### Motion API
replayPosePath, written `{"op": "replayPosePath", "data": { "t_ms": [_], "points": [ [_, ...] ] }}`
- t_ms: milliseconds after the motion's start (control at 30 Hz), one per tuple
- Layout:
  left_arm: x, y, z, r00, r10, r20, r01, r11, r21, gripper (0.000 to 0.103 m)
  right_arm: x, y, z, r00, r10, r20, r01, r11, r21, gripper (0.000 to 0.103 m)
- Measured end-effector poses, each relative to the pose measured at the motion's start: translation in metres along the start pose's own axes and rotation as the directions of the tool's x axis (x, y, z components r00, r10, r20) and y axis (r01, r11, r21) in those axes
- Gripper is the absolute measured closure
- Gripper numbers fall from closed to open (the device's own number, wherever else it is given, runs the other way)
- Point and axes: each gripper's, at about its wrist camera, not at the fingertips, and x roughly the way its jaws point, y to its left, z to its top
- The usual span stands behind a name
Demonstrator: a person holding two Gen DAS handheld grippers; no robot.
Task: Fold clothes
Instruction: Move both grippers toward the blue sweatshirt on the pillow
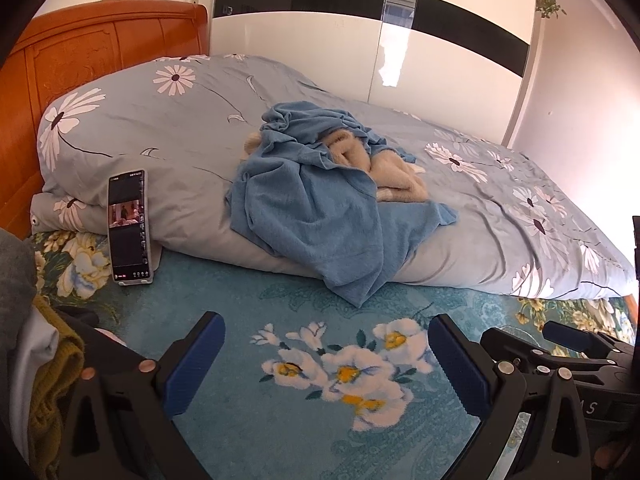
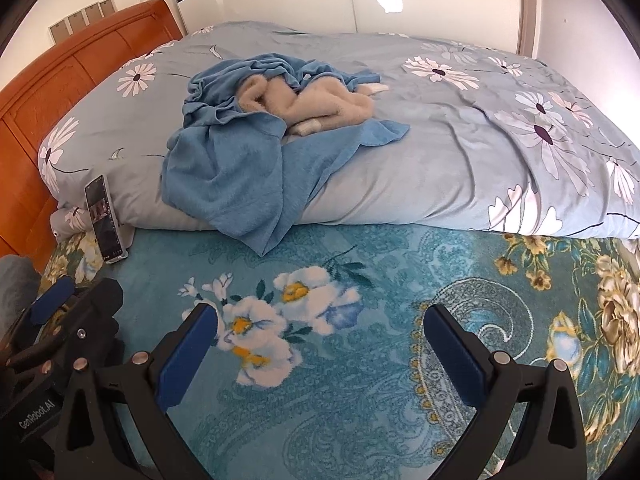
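Both tools — left tool (image 1: pixel 326 354) and right tool (image 2: pixel 320 346) — hover with jaws apart, empty, above the blanket (image 2: pixel 360 360). The clothes (image 2: pixel 224 152) lie crumpled ahead on the duvet (image 2: pixel 440 168), slightly nearer the left tool.

A home bedroom: bed with wooden headboard (image 1: pixel 100 60), floral duvet (image 1: pixel 180 120), probably a wardrobe (image 1: pixel 360 20) behind.

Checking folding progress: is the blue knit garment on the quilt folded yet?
Not folded. The blue knit garment lies crumpled, tangled with a beige fuzzy garment, one end hanging off the grey floral quilt.
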Motion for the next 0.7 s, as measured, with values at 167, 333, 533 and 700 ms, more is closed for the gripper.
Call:
{"op": "replayPosePath", "data": {
  "t_ms": [167,333,533,700],
  "points": [
    [0.010,0.001,0.002,1.000,0.001,-0.006,-0.001,1.000,0.009,0.000,0.009,-0.002,0.003,1.000,-0.002,-0.004,0.002,1.000,0.005,0.000],
    [0.020,0.002,0.004,1.000,0.001,-0.013,0.000,1.000,0.012,0.000,0.017,-0.002,0.006,1.000,0.004,-0.009,-0.004,1.000,0.004,0.000],
    [0.032,0.009,0.005,1.000,-0.010,-0.025,0.010,1.000,-0.012,0.000,0.026,0.002,0.012,1.000,0.000,0.005,0.000,1.000,-0.006,0.000],
    [0.040,0.015,0.008,1.000,-0.022,-0.020,0.022,1.000,-0.022,0.000,0.035,0.009,0.018,1.000,-0.013,0.011,0.013,0.999,-0.036,0.000]
  ]
}}
